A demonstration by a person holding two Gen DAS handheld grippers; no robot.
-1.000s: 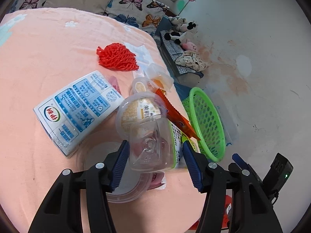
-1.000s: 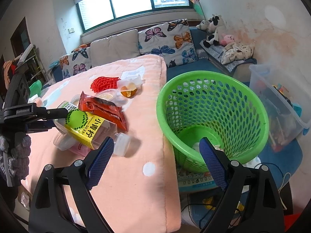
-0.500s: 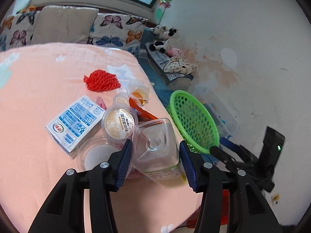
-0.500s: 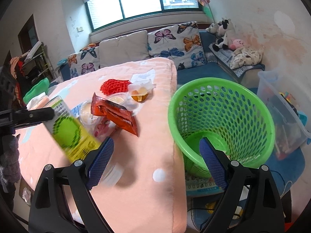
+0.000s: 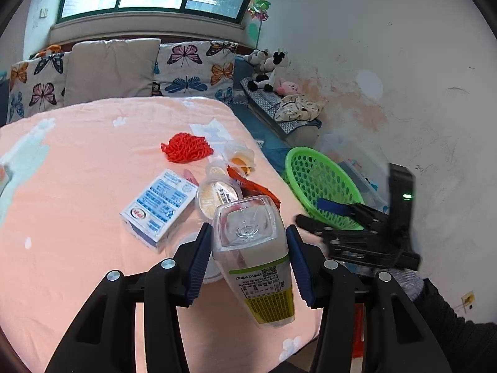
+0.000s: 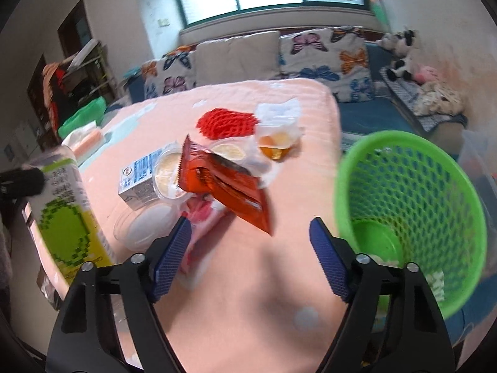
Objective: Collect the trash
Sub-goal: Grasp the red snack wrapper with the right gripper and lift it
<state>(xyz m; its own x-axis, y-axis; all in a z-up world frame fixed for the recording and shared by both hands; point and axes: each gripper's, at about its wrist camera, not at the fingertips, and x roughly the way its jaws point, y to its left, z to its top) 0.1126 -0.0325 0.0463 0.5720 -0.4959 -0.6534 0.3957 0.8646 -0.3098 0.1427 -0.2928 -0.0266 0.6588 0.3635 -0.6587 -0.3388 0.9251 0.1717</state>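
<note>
Jaws on bottle (image 5: 248, 245) — seemingly clear of table edge (image 5: 298, 346)

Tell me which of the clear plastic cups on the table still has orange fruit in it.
The small cup nearest the table's far edge, beside the red foam net. It holds orange pieces; the yellow-lidded cup by the milk carton shows none.

no legible words, bottle (image 5: 253, 258) label shows QR code and fine print too small to read, blue-white carton (image 5: 160, 203) print unreadable, red logo at its 7 o'clock corner
</note>
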